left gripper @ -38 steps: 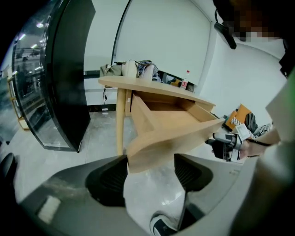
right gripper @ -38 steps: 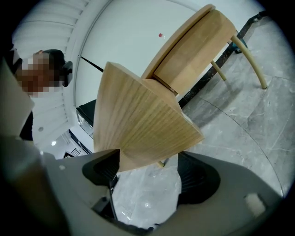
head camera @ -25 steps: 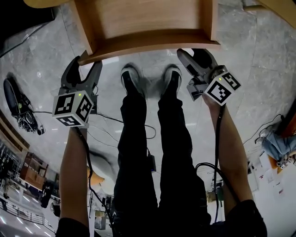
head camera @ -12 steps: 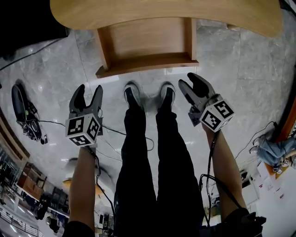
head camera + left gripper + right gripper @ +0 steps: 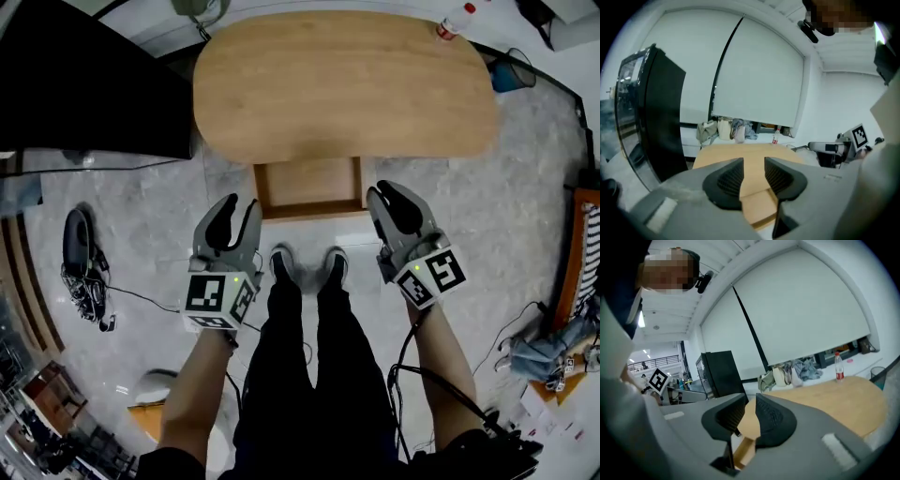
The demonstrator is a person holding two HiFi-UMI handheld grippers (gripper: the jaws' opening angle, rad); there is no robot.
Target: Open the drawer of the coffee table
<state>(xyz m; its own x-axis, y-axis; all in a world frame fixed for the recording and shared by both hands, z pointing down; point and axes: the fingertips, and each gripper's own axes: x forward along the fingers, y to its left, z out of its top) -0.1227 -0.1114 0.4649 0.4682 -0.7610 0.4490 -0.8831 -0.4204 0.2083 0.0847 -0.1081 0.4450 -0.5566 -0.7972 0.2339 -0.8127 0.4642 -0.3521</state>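
The oval wooden coffee table (image 5: pixel 347 84) stands ahead of me, its drawer (image 5: pixel 309 183) pulled out from under the near edge and empty inside. My left gripper (image 5: pixel 236 211) hangs in the air left of the drawer, with a clear gap between its jaws and nothing in them; they have just been closing. My right gripper (image 5: pixel 390 197) floats right of the drawer, jaws just closed to a narrow gap, also empty. The left gripper (image 5: pixel 753 173) in its own view looks over the tabletop (image 5: pixel 754 154). The right gripper (image 5: pixel 749 416) in its own view sees the drawer corner (image 5: pixel 743 451).
A plastic bottle (image 5: pixel 457 21) stands on the table's far right edge. A tall black cabinet (image 5: pixel 84 84) is on the left, with a dark bag and cables (image 5: pixel 80 248) on the floor. The person's shoes (image 5: pixel 281 264) stand just before the drawer. A blue bin (image 5: pixel 511 75) sits far right.
Both grippers have lifted away from the drawer front and the view has risen, so the whole tabletop shows. Both pairs of jaws are narrower than before.
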